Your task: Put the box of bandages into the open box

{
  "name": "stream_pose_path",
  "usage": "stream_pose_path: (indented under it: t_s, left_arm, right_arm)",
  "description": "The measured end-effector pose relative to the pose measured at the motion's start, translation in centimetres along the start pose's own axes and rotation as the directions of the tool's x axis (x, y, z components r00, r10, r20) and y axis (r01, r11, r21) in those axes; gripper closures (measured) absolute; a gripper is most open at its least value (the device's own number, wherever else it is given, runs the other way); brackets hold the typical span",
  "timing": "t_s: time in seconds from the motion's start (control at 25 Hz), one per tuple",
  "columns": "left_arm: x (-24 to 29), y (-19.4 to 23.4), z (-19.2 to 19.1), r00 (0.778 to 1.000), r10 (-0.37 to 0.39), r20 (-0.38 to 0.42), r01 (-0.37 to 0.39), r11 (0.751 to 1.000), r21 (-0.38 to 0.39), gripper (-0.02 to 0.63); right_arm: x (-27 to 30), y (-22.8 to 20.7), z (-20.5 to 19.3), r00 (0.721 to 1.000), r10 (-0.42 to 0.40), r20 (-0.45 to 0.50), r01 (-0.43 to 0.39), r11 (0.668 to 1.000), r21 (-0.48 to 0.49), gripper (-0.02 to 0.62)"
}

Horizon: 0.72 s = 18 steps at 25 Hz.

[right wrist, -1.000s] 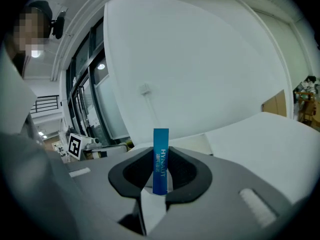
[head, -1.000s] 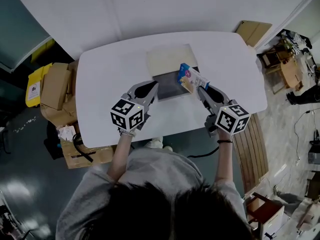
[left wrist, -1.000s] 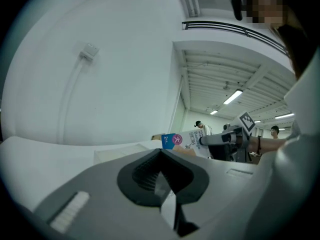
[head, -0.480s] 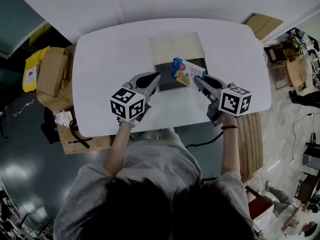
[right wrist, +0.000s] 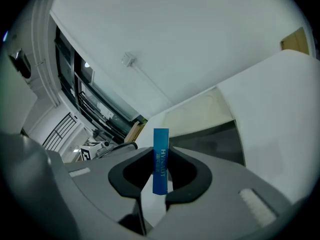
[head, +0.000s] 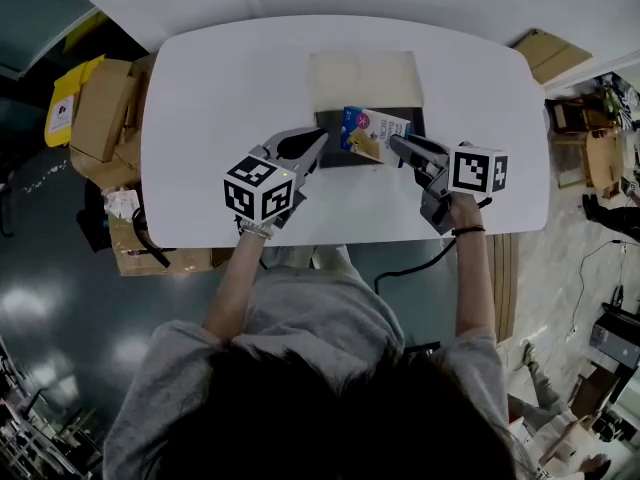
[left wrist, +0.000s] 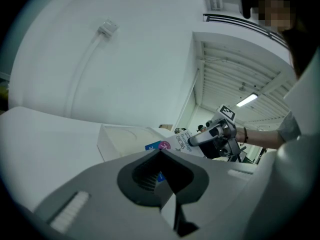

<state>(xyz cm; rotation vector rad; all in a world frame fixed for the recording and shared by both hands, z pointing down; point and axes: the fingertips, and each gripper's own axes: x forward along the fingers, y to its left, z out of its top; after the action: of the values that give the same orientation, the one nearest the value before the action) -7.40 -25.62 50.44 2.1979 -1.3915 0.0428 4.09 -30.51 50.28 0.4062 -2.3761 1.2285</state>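
The open box [head: 333, 157] lies mid-table, its dark tray in front and its cream lid [head: 364, 78] folded back behind. My right gripper [head: 395, 145] is shut on the box of bandages [head: 371, 133], a blue and white carton held tilted over the tray. In the right gripper view the carton's blue edge [right wrist: 160, 159] stands upright between the jaws, with the tray [right wrist: 212, 140] beyond. My left gripper [head: 318, 140] is shut on nothing at the tray's left front corner. From the left gripper view [left wrist: 161, 153] I see the carton [left wrist: 176, 144] and the right gripper [left wrist: 210, 134].
The white table [head: 220, 108] is rounded, and its front edge is close under both grippers. Cardboard boxes [head: 105, 128] and a yellow item [head: 68, 108] sit on the floor at the left. A flat carton [head: 550, 53] lies at the far right.
My right gripper has carried the box of bandages left, from the tray's right edge to over the tray. The left gripper stays by the tray's left side.
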Motion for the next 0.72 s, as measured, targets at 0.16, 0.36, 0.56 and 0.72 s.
stream_pose_path:
  t_s: [0.16,0.36,0.56,0.72]
  left_arm:
    - [0.5,-0.3,-0.5,1.0,0.015,-0.008,-0.015,1.0,-0.013,0.612]
    - [0.9,0.3,-1.7,0.999,0.021,-0.024,-0.022,0.999,-0.031,0.612]
    - [1.2,-0.3,-2.4,0.999,0.022,-0.03,-0.024,0.999,-0.043,0.612]
    - [1.6,-0.3,-2.5,0.999,0.026,-0.037,-0.028,0.998,-0.054,0.612]
  right_arm:
    - [0.4,-0.7,-0.4,0.996,0.019,-0.085,-0.015,0.999,0.038,0.5]
    - [2.3,-1.4,-0.9,0.985,0.041,-0.168,-0.028,0.997,0.076,0.5]
    - [2.7,-1.8,-1.1,0.973,0.056,-0.222,-0.036,0.995,0.093,0.5]
    - [3.3,-2.4,-0.9,0.964,0.073,-0.257,-0.04,0.991,0.131,0.5]
